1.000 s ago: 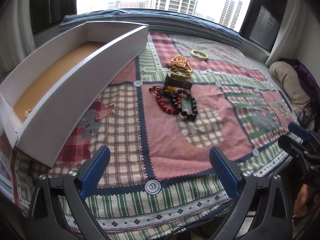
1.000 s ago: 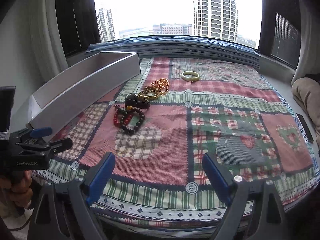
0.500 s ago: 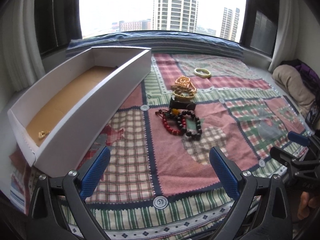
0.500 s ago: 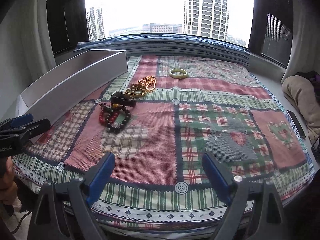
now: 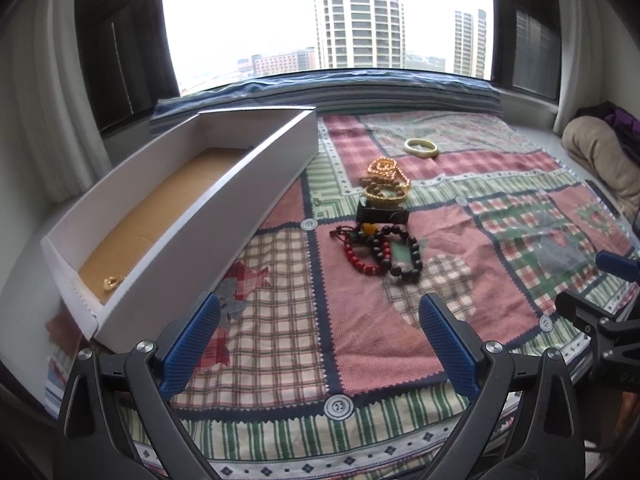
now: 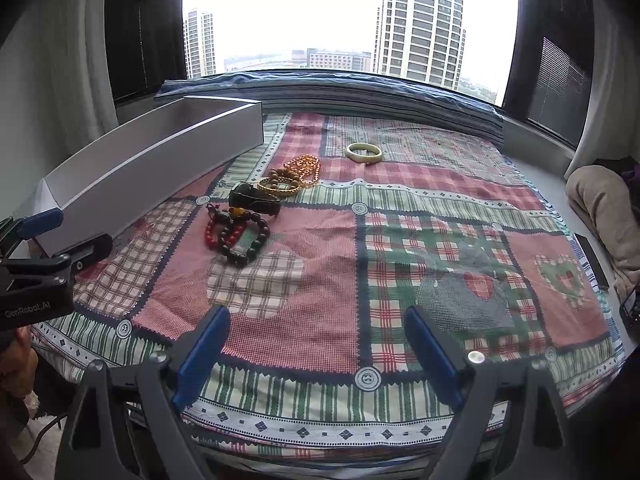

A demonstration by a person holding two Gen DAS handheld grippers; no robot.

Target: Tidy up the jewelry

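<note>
A pile of jewelry lies mid-cloth: red and dark bead bracelets (image 5: 380, 254) (image 6: 236, 234), a black piece (image 5: 382, 214) (image 6: 252, 198), gold and wooden bead bangles (image 5: 384, 192) (image 6: 280, 184), an orange bead chain (image 5: 382, 168) (image 6: 304, 166). A pale bangle (image 5: 420, 147) (image 6: 363, 153) lies farther back. A long white box (image 5: 224, 216) (image 6: 160, 168) stands at the left, with a small gold piece (image 5: 112, 282) inside its near end. My left gripper (image 5: 316, 340) and right gripper (image 6: 316, 340) are open and empty, near the front edge, well short of the jewelry.
A patchwork cloth (image 5: 500, 216) (image 6: 440, 208) covers the surface under a window. A beige cushion (image 5: 600, 156) (image 6: 600, 204) lies at the right edge. A dark flat device (image 6: 592, 260) rests beside the cloth. Each gripper shows in the other's view: the right one (image 5: 612, 320), the left one (image 6: 44, 264).
Both grippers have tilted up and drawn back slightly, so the window fills more of each view. The jewelry and box have not moved.
</note>
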